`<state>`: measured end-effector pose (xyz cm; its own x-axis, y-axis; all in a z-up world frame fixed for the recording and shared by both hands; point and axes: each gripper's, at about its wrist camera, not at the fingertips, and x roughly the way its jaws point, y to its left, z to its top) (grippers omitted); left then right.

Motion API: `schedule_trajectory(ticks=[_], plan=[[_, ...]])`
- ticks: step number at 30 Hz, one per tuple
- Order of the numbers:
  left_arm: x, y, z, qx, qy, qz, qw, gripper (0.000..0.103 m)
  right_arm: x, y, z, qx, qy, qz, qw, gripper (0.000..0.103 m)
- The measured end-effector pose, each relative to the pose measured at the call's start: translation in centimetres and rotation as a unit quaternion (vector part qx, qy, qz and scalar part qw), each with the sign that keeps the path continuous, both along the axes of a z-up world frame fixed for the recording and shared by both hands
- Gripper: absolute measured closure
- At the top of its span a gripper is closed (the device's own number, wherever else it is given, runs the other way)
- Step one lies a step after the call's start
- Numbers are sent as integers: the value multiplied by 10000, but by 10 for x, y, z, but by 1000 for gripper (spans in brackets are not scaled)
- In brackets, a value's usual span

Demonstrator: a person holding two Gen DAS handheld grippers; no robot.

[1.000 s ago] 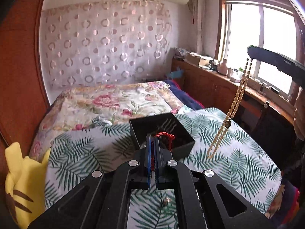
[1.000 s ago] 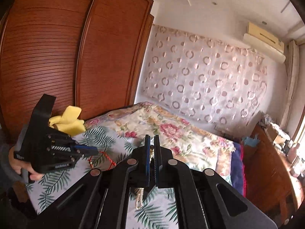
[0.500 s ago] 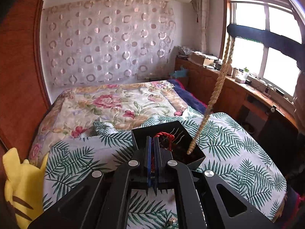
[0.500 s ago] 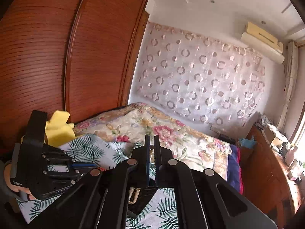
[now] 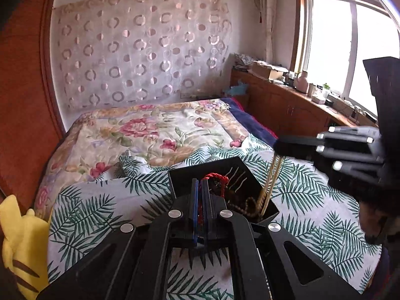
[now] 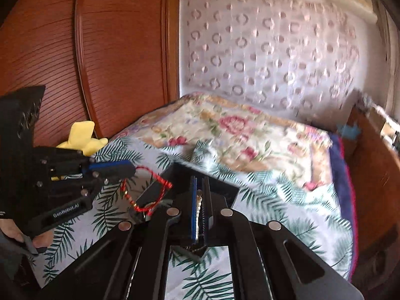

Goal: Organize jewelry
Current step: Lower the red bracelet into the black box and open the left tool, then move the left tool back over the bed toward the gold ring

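A black open box [image 5: 240, 167] is seen on the palm-leaf bedspread [image 5: 100, 200], at about 12 o'clock from the left gripper [image 5: 200, 200]. The left gripper is pressed together on a red cord bracelet [image 5: 216, 178], which is held at the near rim of the box and, in the right wrist view, is seen dangling as a loop [image 6: 150, 195] over the box edge. The right gripper [image 6: 200, 200] is clamped on a beige bead strand [image 5: 271, 182]; in the left wrist view the strand hangs from its tips at 2 o'clock, and its lower end is already coiled inside the box. A darker bead piece [image 5: 246, 203] appears to lie in the box as well, though its detail is blurred. The task is judged to be well under way: both pieces are brought to the box, but neither is yet released. No other loose jewelry is discernible on the bedspread
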<state>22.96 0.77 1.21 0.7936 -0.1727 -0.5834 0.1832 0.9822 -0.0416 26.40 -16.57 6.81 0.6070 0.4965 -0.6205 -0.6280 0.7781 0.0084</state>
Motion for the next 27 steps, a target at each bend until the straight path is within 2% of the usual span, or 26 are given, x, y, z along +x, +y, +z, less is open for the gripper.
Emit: schedule_trajectory(ticks=[6,12,13,15,16,23,27], plan=[[14,-6,-8,33,112,-27,9999,101,3,1,-28,93,374,13,9993,98],[22,-7,-17,-43,215,-24,9998,101,2,-4,-39,122,556,19,9984,96],[22,-7,-17,-36,224,-11,9997,98,2,-4,-40,112,557,18,9984,90],[21,-7,-18,-54,219,-5,9997,83,2,-7,-39,155,554,31,9983,75],[19,-6,-18,-48,194,6,9998,79,1,-8,-38,211,542,45,9983,72],[0,-2,-21,-57,92,-18,9999,53,-14,-18,-29,381,440,160,9982,72],[-18,2,-21,-68,1,-75,9999,37,-38,-22,-33,373,493,282,9977,72]])
